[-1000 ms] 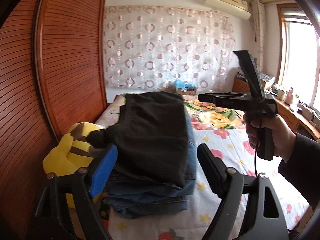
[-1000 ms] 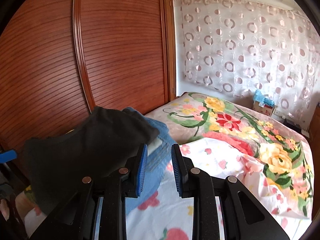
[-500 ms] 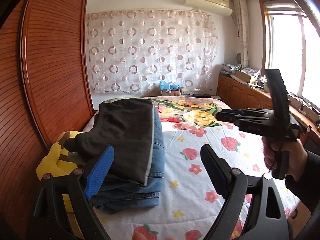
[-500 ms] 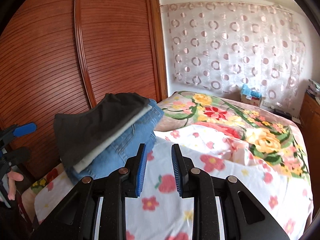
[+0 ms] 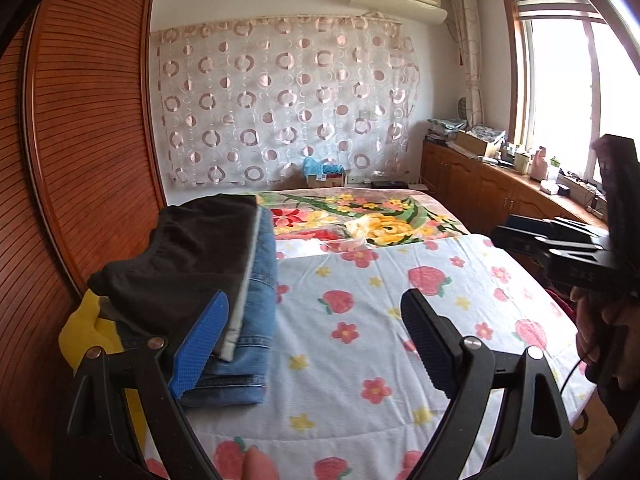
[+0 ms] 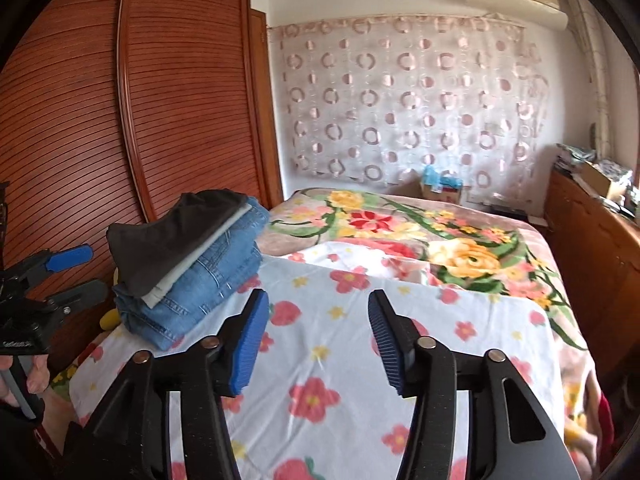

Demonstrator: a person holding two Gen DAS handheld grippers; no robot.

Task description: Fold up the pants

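Note:
A stack of folded clothes sits at the bed's left edge: black pants (image 5: pixel 192 256) (image 6: pixel 172 236) on top, a grey layer under them, blue jeans (image 5: pixel 244 344) (image 6: pixel 204 284) at the bottom. My left gripper (image 5: pixel 316 344) is open and empty, held back from the stack, which lies by its left finger. It also shows in the right wrist view (image 6: pixel 72 276). My right gripper (image 6: pixel 316 340) is open and empty above the sheet, right of the stack. It shows at the right edge of the left wrist view (image 5: pixel 560 236).
The bed carries a white flower-print sheet (image 5: pixel 400 320) (image 6: pixel 360 360) over a floral blanket (image 6: pixel 440 240). A yellow plush toy (image 5: pixel 80 332) lies beside the stack. Wooden wardrobe doors (image 6: pixel 120 120) stand left. Wooden cabinets (image 5: pixel 480 192) with clutter line the right wall.
Both grippers have pulled back from the stack, which now looks smaller and farther away. The right gripper's jaws have opened from nearly closed. The left gripper stays open.

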